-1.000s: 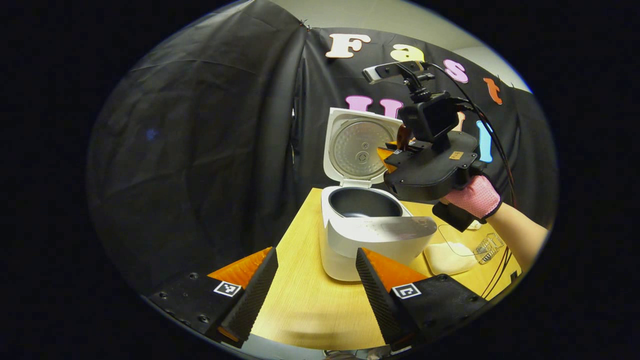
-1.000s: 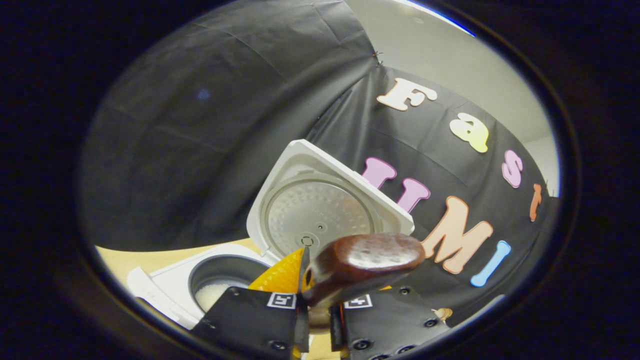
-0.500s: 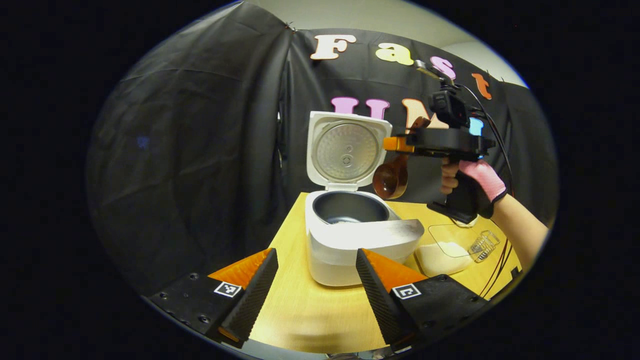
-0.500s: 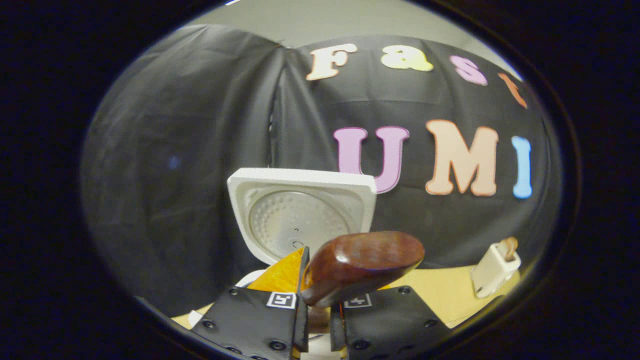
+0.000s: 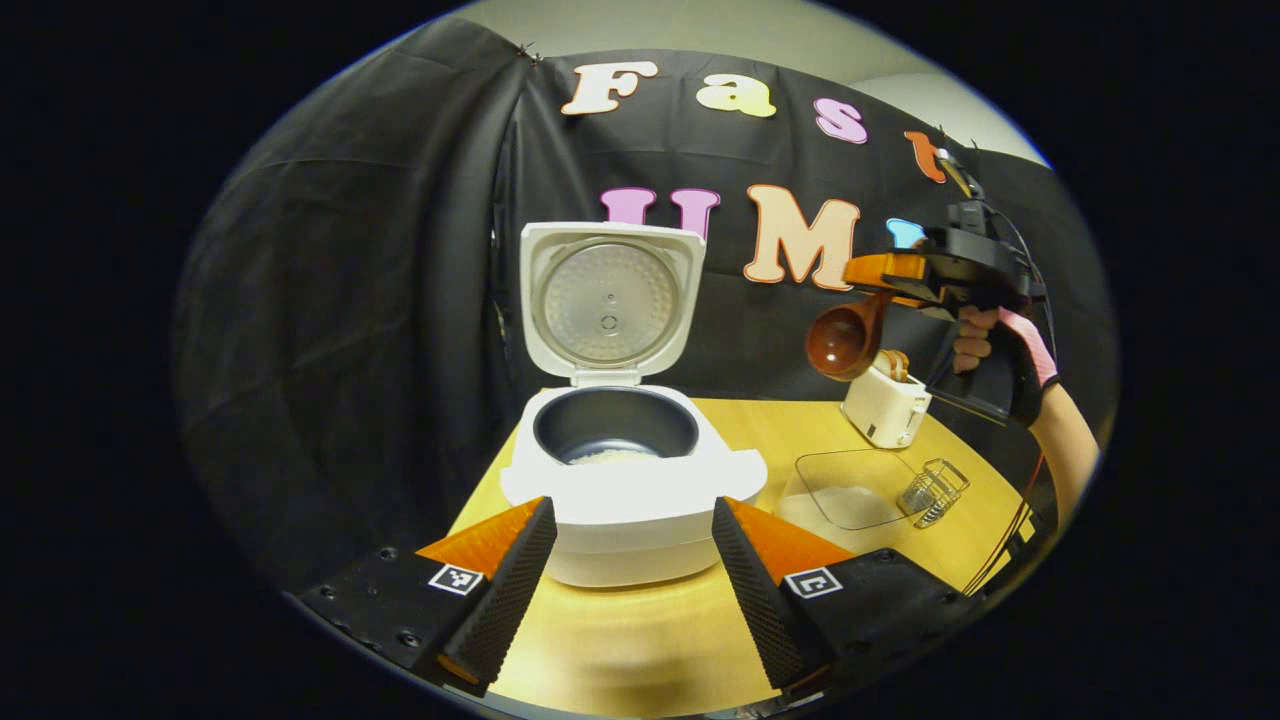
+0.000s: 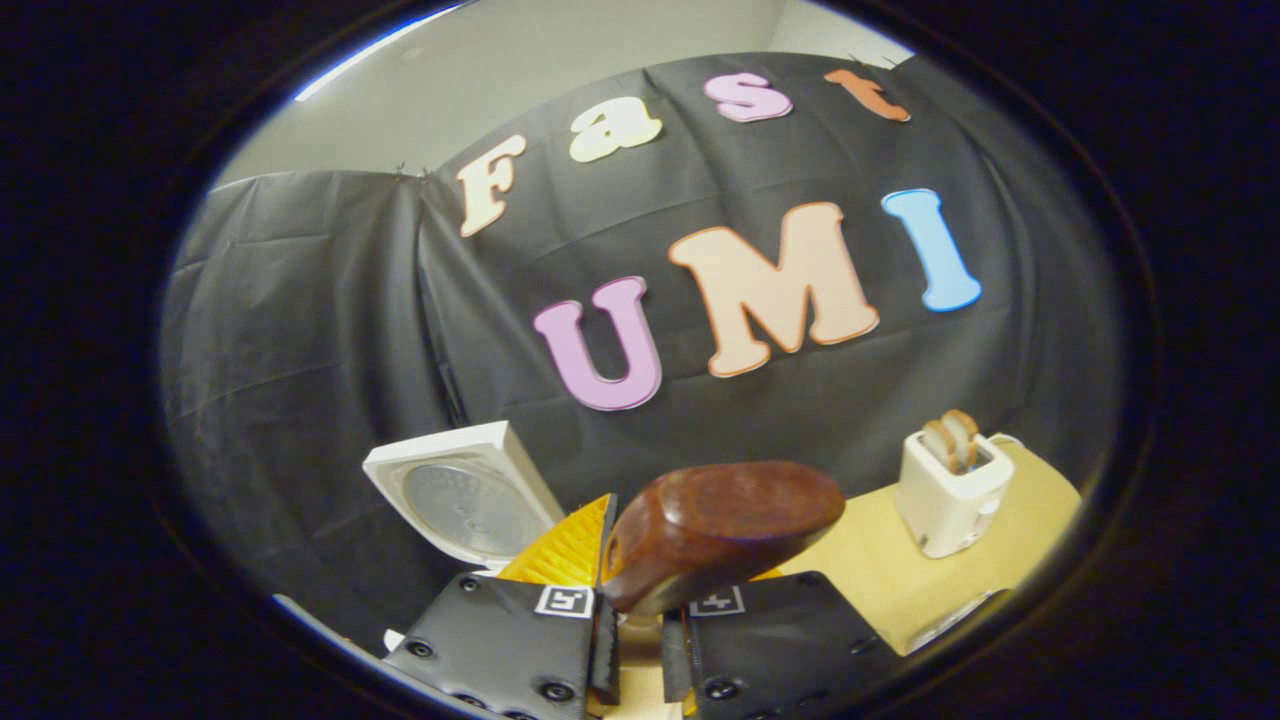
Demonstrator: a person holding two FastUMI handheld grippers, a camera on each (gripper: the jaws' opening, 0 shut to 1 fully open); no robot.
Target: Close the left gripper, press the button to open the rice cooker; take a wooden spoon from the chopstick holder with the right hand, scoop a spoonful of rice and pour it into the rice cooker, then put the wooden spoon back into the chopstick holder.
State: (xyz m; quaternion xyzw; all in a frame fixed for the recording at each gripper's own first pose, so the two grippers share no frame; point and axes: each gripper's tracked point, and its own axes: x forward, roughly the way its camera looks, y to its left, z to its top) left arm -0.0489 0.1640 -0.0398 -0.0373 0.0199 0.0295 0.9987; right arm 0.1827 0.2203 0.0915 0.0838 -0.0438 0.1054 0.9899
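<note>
I'm holding the left gripper (image 5: 632, 565) low in front of the cooker (image 5: 632, 495) with its fingers spread apart and nothing between them — the lid is standing open and rice is lying in the pot. My right gripper (image 6: 640, 655) is clamping the spoon (image 6: 722, 532) — it is hanging in the air above the toaster (image 6: 948, 490), right of the cooker.

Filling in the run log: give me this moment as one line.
rice cooker: lid up, rice in pot | right gripper: shut on wooden spoon | left gripper: open, before cooker
</note>
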